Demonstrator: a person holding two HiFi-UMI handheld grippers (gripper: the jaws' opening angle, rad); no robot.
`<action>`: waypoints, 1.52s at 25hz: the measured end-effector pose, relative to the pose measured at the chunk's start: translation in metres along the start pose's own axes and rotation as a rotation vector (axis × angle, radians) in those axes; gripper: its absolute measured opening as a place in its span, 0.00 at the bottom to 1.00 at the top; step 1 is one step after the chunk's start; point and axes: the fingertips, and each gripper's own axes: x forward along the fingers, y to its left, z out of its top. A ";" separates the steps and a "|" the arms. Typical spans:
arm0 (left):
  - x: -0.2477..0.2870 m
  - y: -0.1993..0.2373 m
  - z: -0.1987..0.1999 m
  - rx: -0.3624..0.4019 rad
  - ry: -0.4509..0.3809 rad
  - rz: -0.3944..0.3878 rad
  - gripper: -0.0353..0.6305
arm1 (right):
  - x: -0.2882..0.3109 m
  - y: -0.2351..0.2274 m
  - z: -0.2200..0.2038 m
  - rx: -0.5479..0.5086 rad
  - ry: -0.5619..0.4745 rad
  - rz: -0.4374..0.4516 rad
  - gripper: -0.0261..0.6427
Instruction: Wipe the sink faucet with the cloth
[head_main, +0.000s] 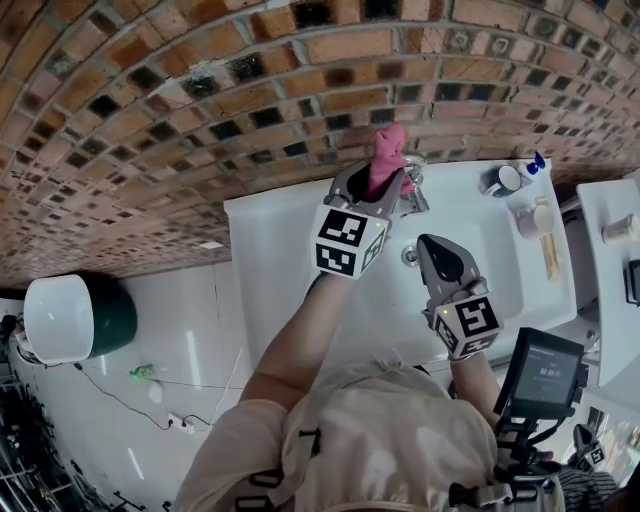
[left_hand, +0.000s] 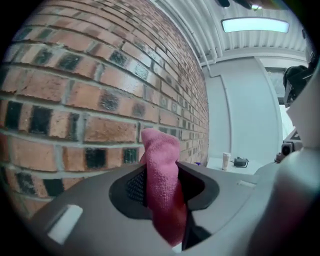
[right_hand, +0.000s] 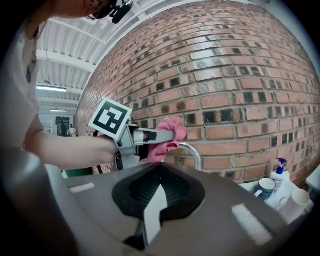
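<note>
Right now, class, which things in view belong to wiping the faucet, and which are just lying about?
In the job: pink cloth, left hand-held gripper clamping it, faucet, sink.
Lying about: mug, blue-topped spray bottle, green-and-white bin.

You hold two grey plastic grippers, left gripper (head_main: 383, 178) and right gripper (head_main: 430, 243). You see one pink fluffy cloth (head_main: 388, 155), one curved chrome faucet (right_hand: 198, 159), one white ceramic sink (head_main: 300, 260), two white cups (head_main: 503, 180) (head_main: 535, 218) and one blue-capped spray bottle (head_main: 537, 163).
</note>
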 end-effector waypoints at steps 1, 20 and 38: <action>0.008 -0.007 -0.003 0.005 0.016 -0.016 0.25 | -0.002 -0.002 0.000 -0.001 -0.002 -0.005 0.03; 0.090 -0.050 -0.123 -0.068 0.328 -0.185 0.24 | 0.001 -0.077 -0.015 0.003 0.053 -0.122 0.03; 0.088 -0.051 -0.090 -0.111 0.221 -0.164 0.24 | 0.007 -0.073 -0.025 0.030 0.065 -0.106 0.03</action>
